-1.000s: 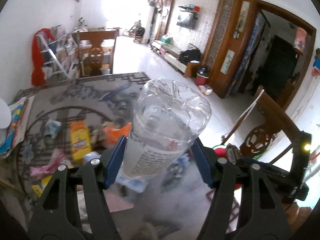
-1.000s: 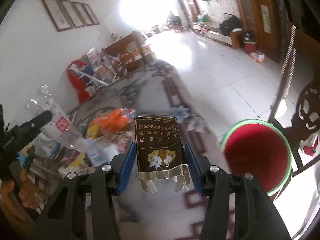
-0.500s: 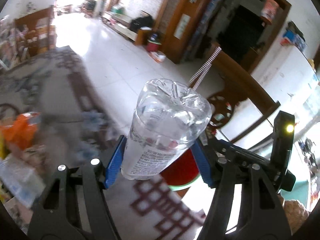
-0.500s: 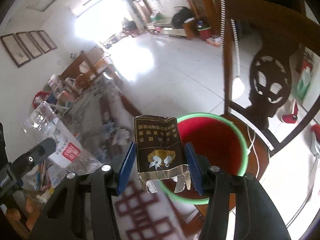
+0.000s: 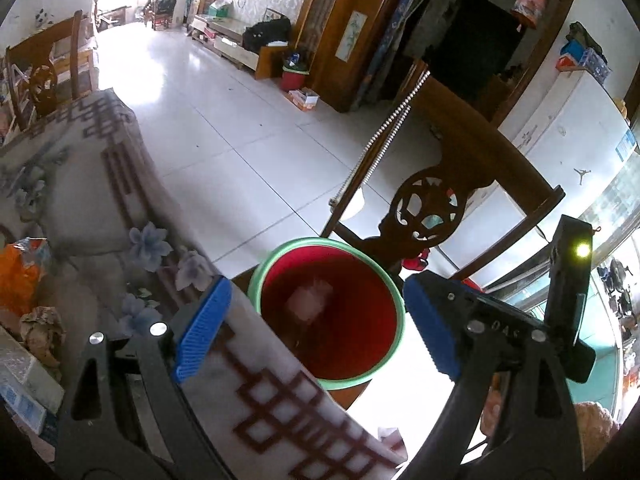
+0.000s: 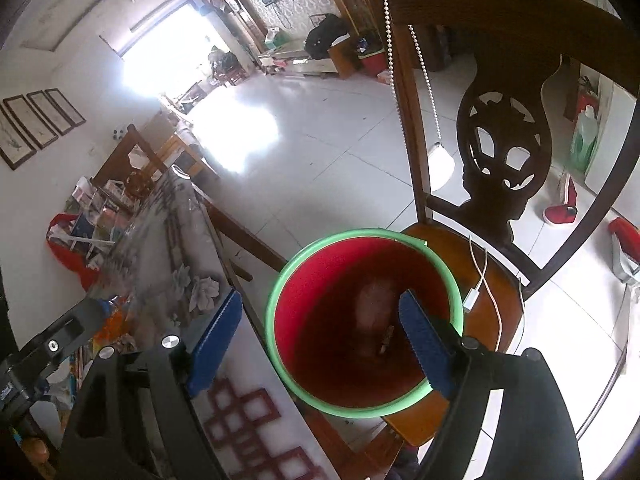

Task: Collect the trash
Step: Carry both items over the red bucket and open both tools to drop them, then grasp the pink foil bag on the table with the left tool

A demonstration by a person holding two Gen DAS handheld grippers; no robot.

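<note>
A red bucket with a green rim [image 5: 390,292] [image 6: 280,292] stands on a wooden chair seat beside the table. My left gripper [image 5: 316,330] is open and empty, above the bucket. My right gripper [image 6: 320,336] is open and empty, also over the bucket. Pale blurred trash [image 5: 310,302] [image 6: 372,308] lies inside the bucket. The bottle and the dark packet are not clearly visible. More trash, orange wrappers [image 5: 16,276] and crumpled paper, lies on the table at the left.
The carved chair back [image 5: 428,208] [image 6: 504,140] rises behind the bucket. A white cable [image 6: 480,280] lies on the seat. The table with a patterned cloth [image 5: 100,200] [image 6: 168,256] runs along the left. White tiled floor lies beyond.
Both grippers have opened over the bucket. The clear bottle has left the left gripper and the dark packet has left the right gripper. Both views swung from the table to the bucket.
</note>
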